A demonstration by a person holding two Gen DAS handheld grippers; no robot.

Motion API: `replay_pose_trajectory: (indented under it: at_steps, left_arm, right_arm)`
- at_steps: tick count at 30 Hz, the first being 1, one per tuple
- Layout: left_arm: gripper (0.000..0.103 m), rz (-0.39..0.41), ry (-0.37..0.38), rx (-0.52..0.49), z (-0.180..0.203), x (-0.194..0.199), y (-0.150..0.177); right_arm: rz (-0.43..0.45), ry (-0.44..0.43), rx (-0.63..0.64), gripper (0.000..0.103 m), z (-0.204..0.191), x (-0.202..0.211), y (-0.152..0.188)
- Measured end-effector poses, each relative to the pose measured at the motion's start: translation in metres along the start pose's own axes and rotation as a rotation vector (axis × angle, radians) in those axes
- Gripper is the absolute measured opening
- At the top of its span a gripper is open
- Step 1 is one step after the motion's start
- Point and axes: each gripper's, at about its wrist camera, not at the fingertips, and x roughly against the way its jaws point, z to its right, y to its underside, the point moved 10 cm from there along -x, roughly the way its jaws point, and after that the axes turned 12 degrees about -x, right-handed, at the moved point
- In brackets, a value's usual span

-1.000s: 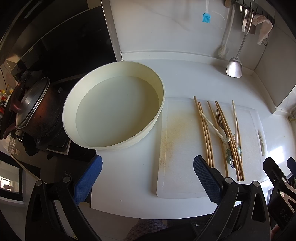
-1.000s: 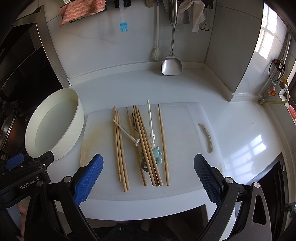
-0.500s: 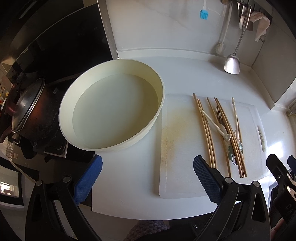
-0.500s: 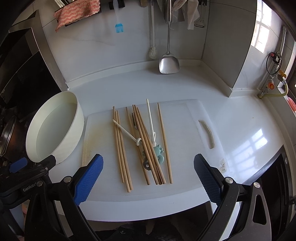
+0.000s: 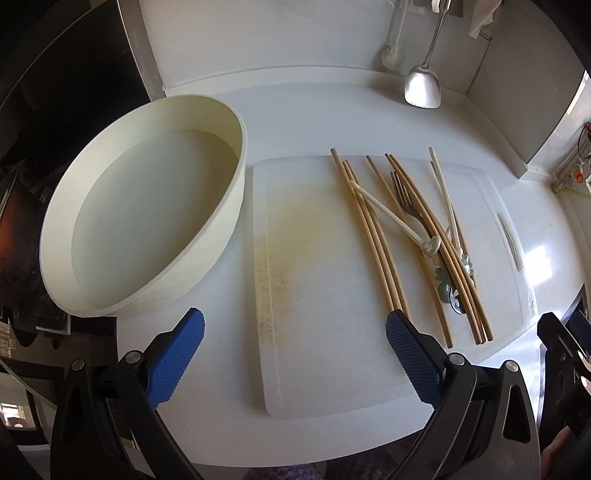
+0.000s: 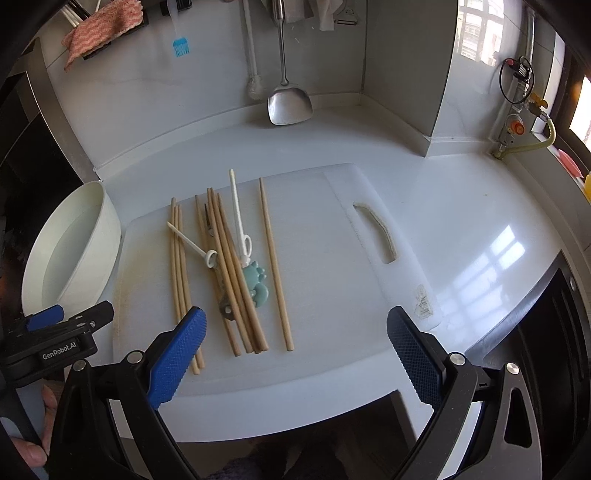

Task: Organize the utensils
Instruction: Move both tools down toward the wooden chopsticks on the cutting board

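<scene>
Several wooden chopsticks (image 5: 373, 236) (image 6: 225, 266) lie on a white cutting board (image 5: 317, 295) (image 6: 325, 258). Among them lie a metal fork (image 5: 406, 205), two white plastic picks (image 6: 190, 243) and a teal piece (image 6: 255, 282). A round cream basin (image 5: 147, 218) (image 6: 70, 251) stands left of the board, empty. My left gripper (image 5: 295, 354) is open and empty above the board's near left part. My right gripper (image 6: 295, 350) is open and empty above the board's near edge, its left finger over the chopstick ends.
A metal spatula (image 6: 288, 99) hangs at the back wall with a blue brush (image 6: 181, 48) and a pink cloth (image 6: 103, 33). A dark stove (image 5: 22, 184) lies left of the basin. A gas valve and hose (image 6: 524, 122) are at the right.
Both grippers have shifted to the right and slightly forward over the board; the chopsticks now sit nearer the middle of the left view. Nothing on the board has moved.
</scene>
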Motion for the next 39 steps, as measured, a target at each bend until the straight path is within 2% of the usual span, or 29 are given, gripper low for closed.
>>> replay_pose_trajectory:
  at_steps: [4, 11, 16, 23, 31, 39]
  left_arm:
    - [0.097, 0.049, -0.028, 0.03, 0.004, -0.007, -0.008]
    - [0.097, 0.09, -0.083, 0.114, 0.008, -0.032, -0.01]
    - [0.097, 0.125, -0.087, 0.152, 0.013, -0.042, -0.012]
    - [0.097, 0.174, -0.13, 0.122, 0.017, -0.06, -0.022]
    - [0.097, 0.15, -0.113, 0.138, 0.007, -0.077, -0.02]
    - [0.097, 0.171, -0.091, 0.131, 0.01, -0.074, -0.022]
  right_arm:
    - [0.003, 0.011, 0.021, 0.094, 0.014, -0.026, -0.007]
    - [0.007, -0.089, 0.057, 0.094, 0.013, -0.069, -0.018]
    - [0.013, -0.148, 0.075, 0.094, 0.006, -0.086, -0.023]
    - [0.049, -0.147, 0.109, 0.094, 0.001, -0.102, -0.031]
    - [0.044, -0.144, 0.102, 0.094, -0.002, -0.113, -0.032]
    - [0.047, -0.138, 0.101, 0.094, -0.004, -0.119, -0.036]
